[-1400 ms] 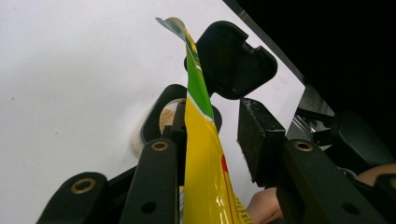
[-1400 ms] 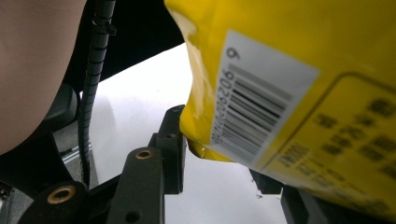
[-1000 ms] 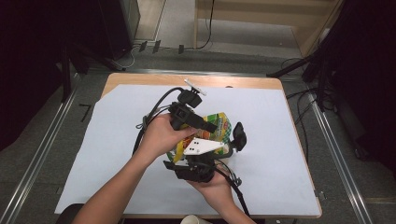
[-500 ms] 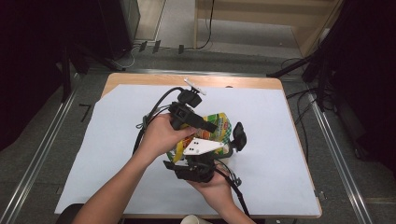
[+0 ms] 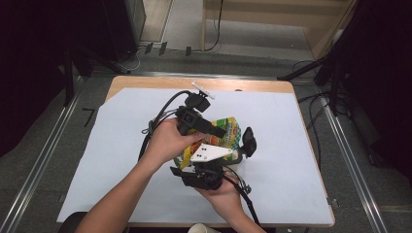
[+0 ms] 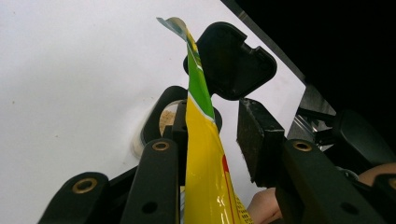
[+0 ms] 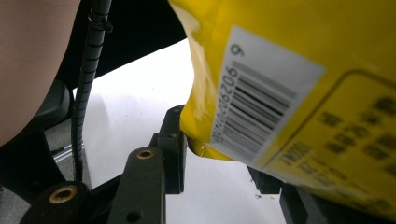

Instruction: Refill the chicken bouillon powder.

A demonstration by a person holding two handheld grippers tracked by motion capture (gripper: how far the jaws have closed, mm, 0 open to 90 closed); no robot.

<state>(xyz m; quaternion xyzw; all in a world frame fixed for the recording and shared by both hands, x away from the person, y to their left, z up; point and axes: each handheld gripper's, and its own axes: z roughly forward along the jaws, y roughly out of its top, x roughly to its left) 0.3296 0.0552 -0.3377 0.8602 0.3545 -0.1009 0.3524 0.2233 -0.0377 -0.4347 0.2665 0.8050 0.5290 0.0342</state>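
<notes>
A yellow and green snack bag (image 5: 227, 130) is held above the middle of the table, between both grippers. My left gripper (image 5: 218, 133) reaches it from the left. In the left gripper view the bag's thin sealed edge (image 6: 201, 140) stands upright against one pad, and a gap separates it from the other pad (image 6: 254, 135). My right gripper (image 5: 233, 148), with its white plate on top, comes from below. In the right gripper view the bag's barcode face (image 7: 289, 93) lies over the jaws, a bottom corner rests on one pad (image 7: 175, 140), and the other pad is hidden.
A white sheet (image 5: 291, 121) covers the wooden table (image 5: 145, 82). Black cables (image 5: 160, 116) trail from the left gripper across the sheet. A cup rim (image 5: 201, 228) pokes in at the near edge. Metal rails run along both sides, with dark equipment behind.
</notes>
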